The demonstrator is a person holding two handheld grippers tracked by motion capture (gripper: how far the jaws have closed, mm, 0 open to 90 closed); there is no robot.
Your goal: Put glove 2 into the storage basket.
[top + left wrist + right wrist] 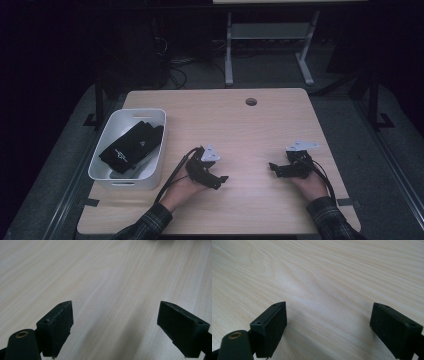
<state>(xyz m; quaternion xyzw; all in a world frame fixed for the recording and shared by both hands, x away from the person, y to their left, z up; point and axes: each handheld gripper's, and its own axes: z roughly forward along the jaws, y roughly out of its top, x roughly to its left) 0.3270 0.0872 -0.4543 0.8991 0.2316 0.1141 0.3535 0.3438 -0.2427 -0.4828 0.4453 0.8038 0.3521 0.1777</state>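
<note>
On the pale wooden surface [240, 125] a white rectangular plastic bin [111, 175] sits near the left edge, its long side running away from the person. Inside it lies a bundle of black fabric with small white print [131, 146], stretched corner to corner across the bin and resting against the far right wall; a strip of the bin's white floor shows beside it at the near end. Whether the bundle is one piece or several cannot be told.

The left hand-held gripper [218, 179] lies low over the surface just right of the bin, apart from it, pointing toward the middle of the surface. In the left gripper view its two black jaws stand wide apart, with bare wood grain between them and nothing held.

The right hand-held gripper [274, 167] rests near the right side of the surface, well apart from the bin, and points left toward the other one. In the right gripper view its jaws are likewise spread wide over bare wood, gripping nothing.

A small round hole [251, 101] pierces the surface near its far edge. Both forearms wear plaid sleeves [150, 222].
</note>
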